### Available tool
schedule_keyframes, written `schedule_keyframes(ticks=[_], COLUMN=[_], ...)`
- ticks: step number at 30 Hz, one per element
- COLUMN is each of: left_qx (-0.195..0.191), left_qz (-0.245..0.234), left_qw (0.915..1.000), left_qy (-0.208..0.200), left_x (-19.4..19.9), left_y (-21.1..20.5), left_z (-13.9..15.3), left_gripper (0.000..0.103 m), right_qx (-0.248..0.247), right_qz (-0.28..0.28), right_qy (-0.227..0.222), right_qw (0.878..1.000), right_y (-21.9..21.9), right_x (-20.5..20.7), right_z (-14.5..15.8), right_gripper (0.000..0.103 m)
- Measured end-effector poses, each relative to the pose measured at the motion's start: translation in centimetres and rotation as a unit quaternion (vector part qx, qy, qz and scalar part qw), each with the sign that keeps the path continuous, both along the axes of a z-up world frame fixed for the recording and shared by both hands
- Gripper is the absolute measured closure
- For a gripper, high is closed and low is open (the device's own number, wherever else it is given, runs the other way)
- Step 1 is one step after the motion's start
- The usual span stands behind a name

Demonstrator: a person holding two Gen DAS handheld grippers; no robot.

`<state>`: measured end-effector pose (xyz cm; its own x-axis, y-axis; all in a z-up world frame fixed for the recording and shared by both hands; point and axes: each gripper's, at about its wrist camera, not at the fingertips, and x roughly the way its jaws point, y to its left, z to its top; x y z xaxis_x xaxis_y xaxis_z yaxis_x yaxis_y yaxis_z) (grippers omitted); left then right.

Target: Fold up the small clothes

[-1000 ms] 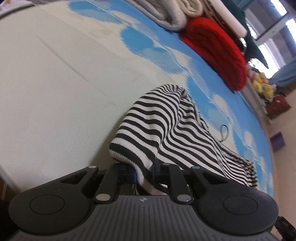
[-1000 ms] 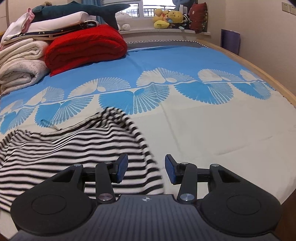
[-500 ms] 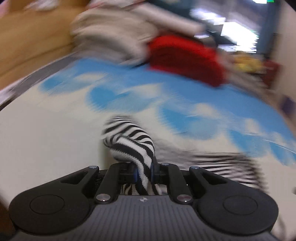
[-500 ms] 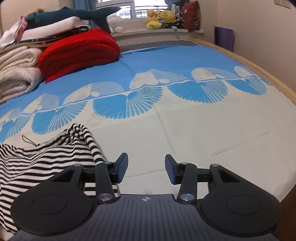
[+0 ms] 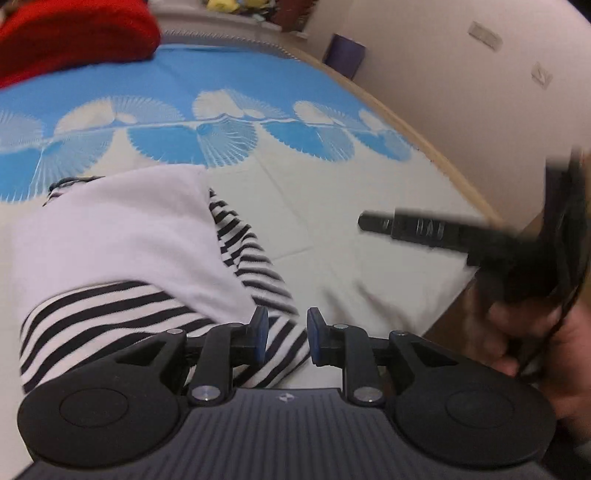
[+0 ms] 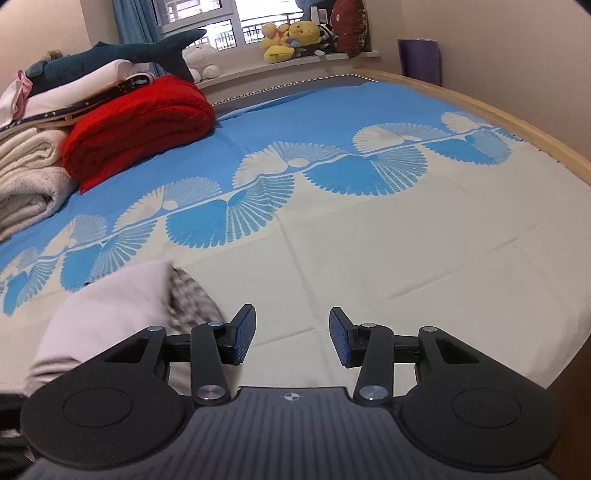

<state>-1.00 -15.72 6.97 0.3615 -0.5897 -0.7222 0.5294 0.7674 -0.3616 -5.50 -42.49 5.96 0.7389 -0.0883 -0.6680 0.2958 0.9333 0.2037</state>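
Beige walls (image 6: 517, 44) and a daylit window (image 6: 236, 18) surround the bed (image 6: 369, 258).

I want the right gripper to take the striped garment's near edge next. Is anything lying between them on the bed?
Nothing visible does. The right gripper is open over bare bedsheet, and the striped garment lies just to its left, with no object between.

The black-and-white striped garment (image 5: 110, 310) lay on the cream part of the bed sheet (image 5: 332, 221), folded over on itself so its plain pale inside faced up, with a striped edge trailing alongside.
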Motion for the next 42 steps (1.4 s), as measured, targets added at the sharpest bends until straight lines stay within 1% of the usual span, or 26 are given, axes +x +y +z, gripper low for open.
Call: schedule_keyframes(ticks=[1,2,3,5,6,7,8,11,13,14,15,18,22,23,24,25,26,28,30,32,34,35,37,40,41,42], left_qx=[-0.010,-0.006,0.011,0.070,0.106,0.136,0.149,0.151,0.166,0.165,0.153,0.134,0.151,0.153,0.152,0.149,0.146,0.139,0.133,0.125,0.124,0.123,0.135,0.177,0.188,0.189], left_qz=[0.004,0.007,0.008,0.006,0.007,0.012,0.017,0.047,0.076,0.092,0.099,0.107,0.116,0.117,0.116,0.115,0.113,0.111,0.103,0.093,0.084,0.080,0.070,0.064,0.067,0.071], left_qw=[0.9999,0.9999,0.9994,0.9953,0.9912,0.9871,0.9853,0.9859,0.9829,0.9817,0.9829,0.9844,0.9815,0.9811,0.9814,0.9820,0.9827,0.9839,0.9856,0.9878,0.9887,0.9891,0.9882,0.9818,0.9795,0.9788], left_qy=[-0.002,-0.015,-0.032,-0.067,-0.079,-0.085,-0.081,-0.053,-0.024,-0.020,-0.026,-0.042,-0.020,-0.017,-0.016,-0.015,-0.014,-0.014,-0.012,-0.007,0.001,0.006,0.016,0.026,0.030,0.036], left_x=[0.4,0.9,1.9,2.5,2.8,3.1,3.6,4.1,4.6,4.7,4.6,4.9,4.9,5.0,5.2,5.5,5.4,5.0,4.9,4.8,4.9,4.9,5.1,5.5,5.8,6.0], left_y=[1.4,2.6,3.5,5.0,5.9,6.8,7.2,9.7,10.8,11.1,11.4,11.6,12.3,12.3,12.4,12.4,12.3,12.1,11.5,10.8,9.9,9.5,8.6,7.6,7.5,7.6], left_z=[1.2,2.4,3.8,5.1,5.1,4.7,4.3,2.0,0.4,0.5,0.8,1.3,0.2,0.1,-0.1,-0.1,-0.1,0.0,0.1,-0.1,-0.6,-0.8,-1.7,-3.4,-3.8,-4.0], left_gripper=[0.077,0.076,0.074,0.074,0.074,0.074,0.074,0.074,0.074,0.074,0.074,0.072,0.071,0.071,0.071,0.071,0.069,0.059,0.053,0.049,0.043,0.041,0.035,0.027,0.025,0.025], right_qx=[0.010,0.022,0.034,0.059,0.074,0.087,0.096,0.129,0.140,0.140,0.137,0.125,0.116,0.104,0.087,0.079,0.079,0.096,0.139,0.187,0.195,0.189,0.185,0.174,0.160,0.142], right_qz=[0.004,0.009,0.016,0.037,0.050,0.062,0.071,0.101,0.115,0.119,0.123,0.132,0.152,0.159,0.166,0.173,0.177,0.168,0.142,0.125,0.118,0.113,0.099,0.089,0.092,0.100], right_qy=[-0.001,-0.002,-0.002,-0.005,-0.006,-0.007,-0.006,0.010,0.029,0.038,0.048,0.073,0.097,0.101,0.101,0.099,0.096,0.072,0.031,-0.015,-0.044,-0.047,-0.030,0.045,0.066,0.080], right_qw=[1.000,1.000,0.999,0.998,0.996,0.994,0.993,0.986,0.983,0.982,0.982,0.981,0.977,0.977,0.977,0.977,0.976,0.978,0.979,0.974,0.973,0.974,0.977,0.980,0.981,0.981], right_y=[0.0,0.0,0.0,0.4,0.8,1.1,1.5,3.0,4.1,4.6,5.2,6.7,8.8,9.3,9.9,10.2,10.3,9.5,7.2,4.4,2.5,1.8,0.6,0.3,0.8,1.3], right_x=[0.0,0.0,0.0,0.3,0.5,0.6,0.8,1.9,2.7,3.2,3.8,5.4,7.0,7.3,7.4,7.3,7.2,6.5,5.1,3.5,2.0,1.3,0.9,1.9,2.4,2.9], right_z=[-0.1,-0.1,-0.1,-0.1,-0.2,-0.3,-0.3,-1.0,-1.6,-1.9,-2.2,-3.3,-4.6,-4.8,-5.0,-4.9,-4.8,-3.9,-2.4,-0.8,0.3,0.5,0.1,-2.5,-3.3,-4.0], right_gripper=[0.057,0.057,0.057,0.057,0.057,0.057,0.057,0.057,0.057,0.057,0.057,0.057,0.059,0.063,0.084,0.100,0.100,0.101,0.101,0.101,0.101,0.101,0.101,0.101,0.101,0.101])
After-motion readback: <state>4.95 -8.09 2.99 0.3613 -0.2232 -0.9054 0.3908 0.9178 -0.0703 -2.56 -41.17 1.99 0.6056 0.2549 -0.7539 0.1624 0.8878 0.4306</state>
